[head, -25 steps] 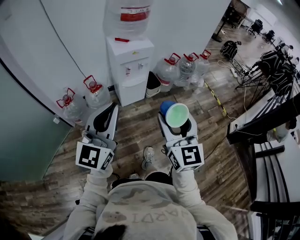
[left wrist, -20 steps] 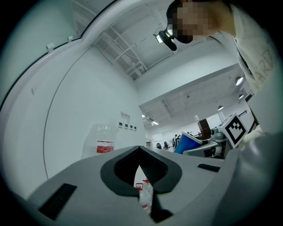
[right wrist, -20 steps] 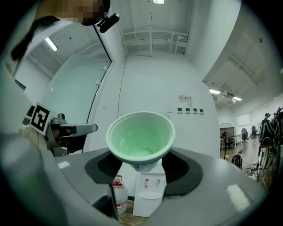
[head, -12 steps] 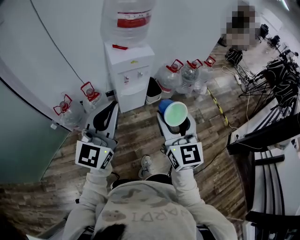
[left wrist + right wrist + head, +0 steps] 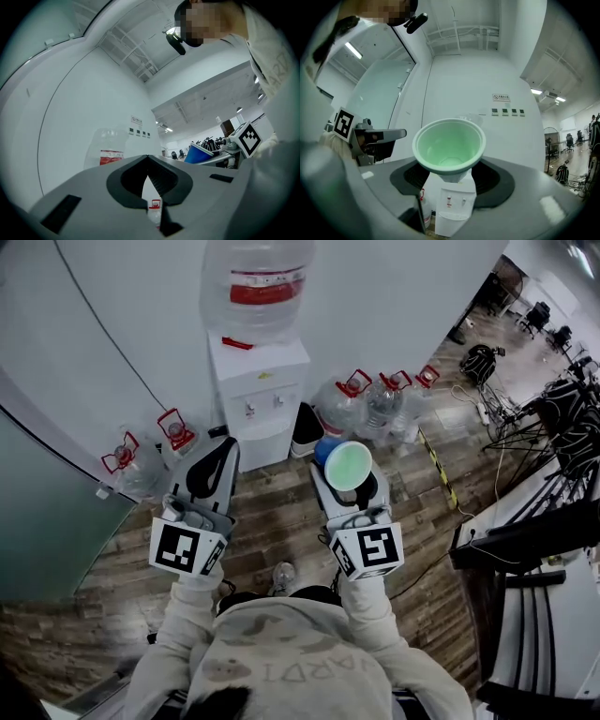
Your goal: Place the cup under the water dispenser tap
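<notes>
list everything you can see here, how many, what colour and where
water dispenser: one, white, against the wall ahead
big bottle: one, clear with red label, on top of the dispenser
spare bottles: five, clear with red handles, on the floor, two left of the dispenser, three right
bin: one, black, apparently a bin, beside the dispenser's right side
floor tape: one strip, yellow and black, on the wooden floor at right
cup: one, green inside, blue outside, in the right gripper
left gripper: grey, shut, empty
right gripper: grey, closed on the cup
</notes>
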